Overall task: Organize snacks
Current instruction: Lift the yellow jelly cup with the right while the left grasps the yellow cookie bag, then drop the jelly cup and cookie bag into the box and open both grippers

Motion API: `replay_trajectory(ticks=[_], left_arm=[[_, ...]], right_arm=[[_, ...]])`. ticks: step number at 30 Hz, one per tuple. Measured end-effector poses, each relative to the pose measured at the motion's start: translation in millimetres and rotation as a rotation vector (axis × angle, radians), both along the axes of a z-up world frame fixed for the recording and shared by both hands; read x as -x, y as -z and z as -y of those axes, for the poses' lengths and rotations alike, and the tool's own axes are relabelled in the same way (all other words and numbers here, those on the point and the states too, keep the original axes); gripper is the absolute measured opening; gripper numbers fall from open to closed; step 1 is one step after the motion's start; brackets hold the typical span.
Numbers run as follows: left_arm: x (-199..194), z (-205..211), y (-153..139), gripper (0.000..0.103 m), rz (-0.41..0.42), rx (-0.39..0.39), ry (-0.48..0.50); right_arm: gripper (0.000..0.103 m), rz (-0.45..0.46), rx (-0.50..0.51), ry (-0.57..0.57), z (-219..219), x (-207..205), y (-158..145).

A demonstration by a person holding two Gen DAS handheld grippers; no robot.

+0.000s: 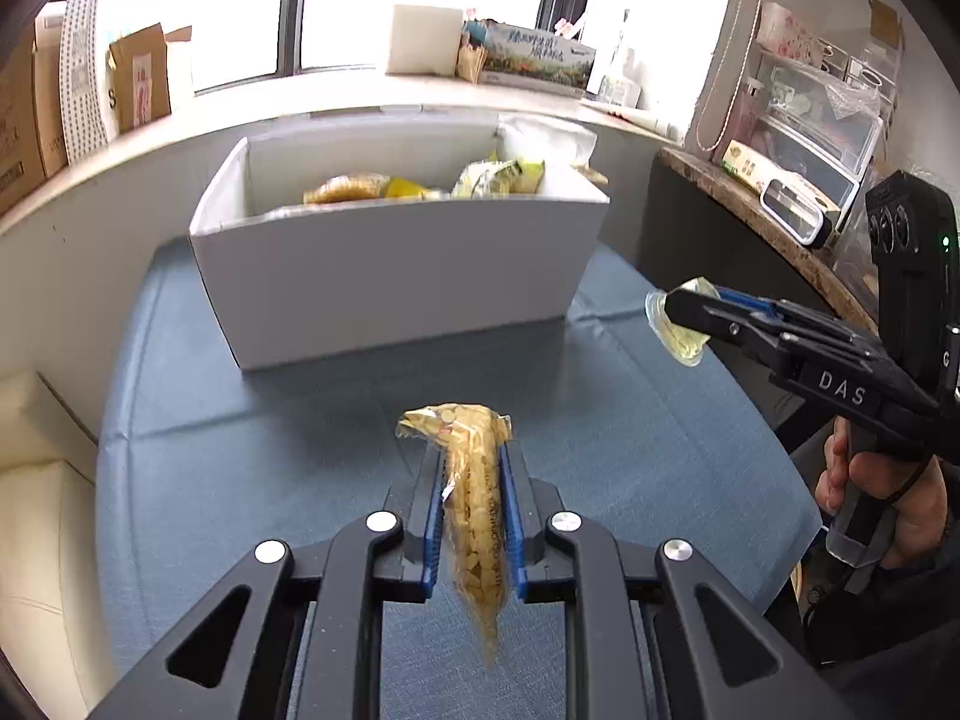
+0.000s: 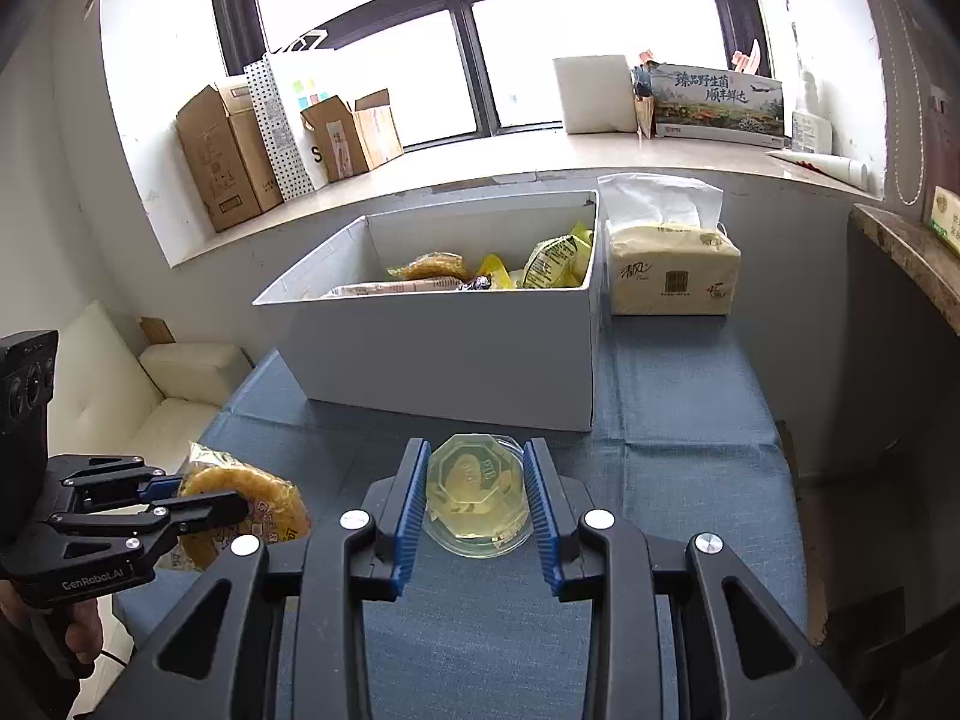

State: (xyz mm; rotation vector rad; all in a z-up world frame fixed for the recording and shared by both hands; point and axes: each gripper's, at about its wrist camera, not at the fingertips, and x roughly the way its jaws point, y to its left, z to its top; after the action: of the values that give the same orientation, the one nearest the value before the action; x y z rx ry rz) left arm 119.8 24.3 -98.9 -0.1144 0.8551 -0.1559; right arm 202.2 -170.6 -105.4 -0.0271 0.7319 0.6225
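Blue-clothed tabletop (image 2: 690, 396) below a window, carrying the open white box (image 2: 456, 354) of snacks. Left hand-held gripper (image 1: 467, 468) clamping the cracker packet (image 1: 474, 516), right hand-held gripper (image 2: 477, 480) pinching the jelly cup (image 2: 477, 495). Both hovering short of the box lying straight ahead, right one slightly nearer.

Open-topped box (image 2: 456, 354) ahead, tissue pack (image 2: 672, 276) beside.

Bright dark-framed window (image 2: 468, 60), pale sill (image 2: 540, 162) with cardboard boxes (image 2: 228, 156), cream sofa (image 2: 150, 396), blue-clothed table (image 2: 690, 420)
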Motion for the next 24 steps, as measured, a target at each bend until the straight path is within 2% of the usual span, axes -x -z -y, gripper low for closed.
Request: replay_trajectory(ticks=[8,13,16,20,24], left_arm=[[-28.8,-16.5,-54.7,0.02,0.081,-0.02,-0.032],[-70.9,-40.9,-95.3,0.02,0.112,-0.013,-0.089],[-99.3,-51.3,-117.4,0.02,0.161,-0.068,-0.127],[-146.0,-64.3,-128.3,0.02,0.172,-0.095,-0.159],[-186.0,-71.8,-126.4,0.021,0.161,-0.132,-0.183]], right_arm=[[0.035,0.08,-0.016,-0.035,-13.8,-10.0,-37.8],[0.035,0.131,-0.01,-0.07,-36.0,-39.2,-70.3],[0.035,0.144,-0.019,-0.083,-49.7,-65.0,-84.5],[0.035,0.137,-0.015,-0.08,-70.2,-105.1,-93.5],[0.035,0.113,0.011,-0.072,-86.6,-143.5,-89.0]])
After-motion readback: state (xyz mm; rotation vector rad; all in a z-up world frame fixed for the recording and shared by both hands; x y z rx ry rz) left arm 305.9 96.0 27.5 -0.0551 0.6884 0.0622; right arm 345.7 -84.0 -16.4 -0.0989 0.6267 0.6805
